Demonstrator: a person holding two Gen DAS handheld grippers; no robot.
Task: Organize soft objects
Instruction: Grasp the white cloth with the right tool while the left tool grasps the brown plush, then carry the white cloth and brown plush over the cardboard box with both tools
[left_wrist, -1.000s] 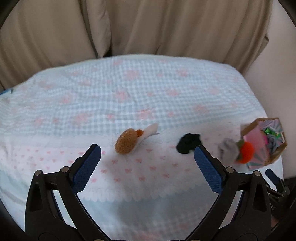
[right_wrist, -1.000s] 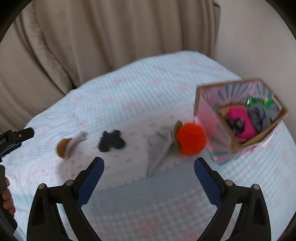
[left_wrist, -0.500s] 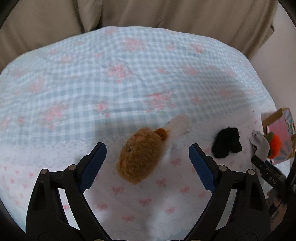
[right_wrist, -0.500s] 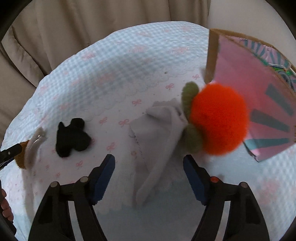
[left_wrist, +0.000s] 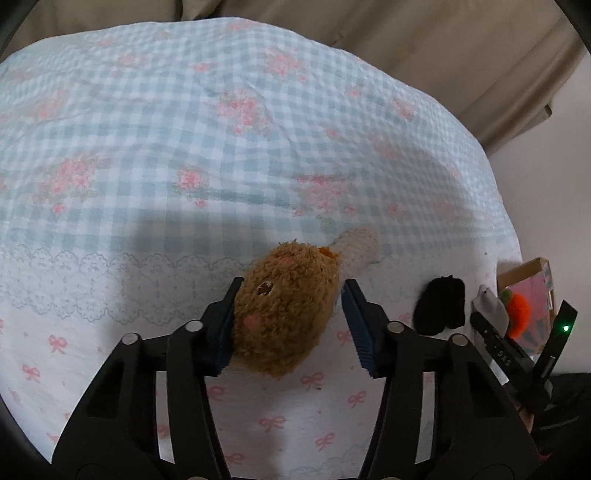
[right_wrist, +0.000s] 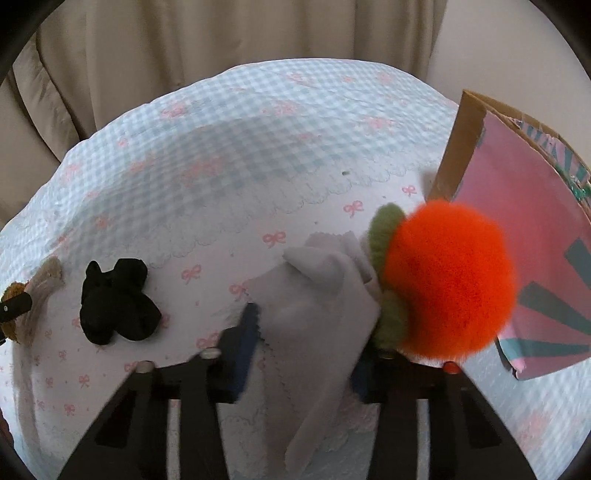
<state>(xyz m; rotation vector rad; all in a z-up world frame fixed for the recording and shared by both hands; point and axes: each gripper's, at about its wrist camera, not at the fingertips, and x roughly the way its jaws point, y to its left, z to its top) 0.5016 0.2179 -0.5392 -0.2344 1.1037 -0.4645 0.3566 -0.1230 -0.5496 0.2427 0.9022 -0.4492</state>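
Your blue-and-white gingham bedspread with pink flowers and a lace-edged bow-print border (left_wrist: 258, 122) fills both views, with the pink cardboard box striped in teal (right_wrist: 524, 236) standing at its right edge and the fluffy orange pom-pom with green leaves (right_wrist: 448, 277) leaning against the box's side. Your left tool (left_wrist: 290, 325) is closing around the brown curly-plush toy with a cream ear (left_wrist: 284, 306), left pad touching it, right pad just apart. Your right tool (right_wrist: 306, 350) is closing on the pale grey felt cloth (right_wrist: 317, 306) lying beside the pom-pom, with the small black knit piece (right_wrist: 116, 295) loose between the two.
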